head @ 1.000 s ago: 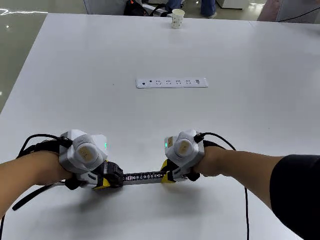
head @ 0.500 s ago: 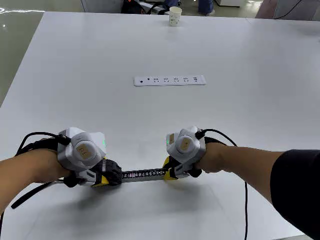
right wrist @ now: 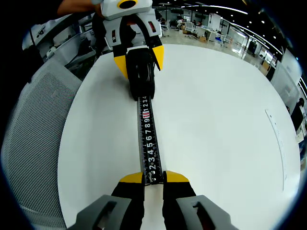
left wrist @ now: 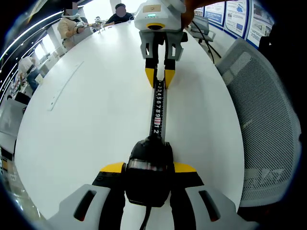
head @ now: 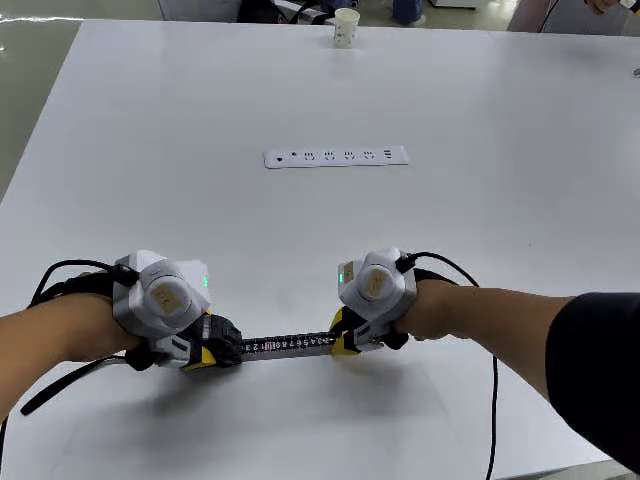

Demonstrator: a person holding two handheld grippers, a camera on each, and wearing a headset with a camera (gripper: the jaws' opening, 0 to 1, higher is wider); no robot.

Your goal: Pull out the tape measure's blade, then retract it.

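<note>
Two grippers are sharing one tape measure (head: 222,343) on the smooth white table (head: 480,120), well to the near side of the power strip (head: 336,157).

Seen from the head view, the left gripper (head: 205,350) is sitting nearer than the power strip's left end. Its yellow-tipped jaws are clamping the black case (left wrist: 148,184), spread only as wide as that case. The blade (head: 290,345) is running rightward out of the case, parallel to the power strip, as a thin dark band with pale numbers. The right gripper (head: 342,338), nearer than the power strip's middle, is pinching the blade's free end. Its jaws are standing almost together, with nothing but the end of the blade between them.

That head view is also taking in a paper cup (head: 346,27) far beyond the power strip and a black cable (head: 492,400) trailing from the right gripper.

Looking along the left gripper's jaws, the left gripper view is giving the case's rounded, glossy back and a grey mesh chair (left wrist: 261,120) on the side of the tape measure away from the power strip.

Over in the right gripper view, the blade's print is reading clearly: white numbers on black, with one red mark among them, and the blade is lying flat and straight on the table.
</note>
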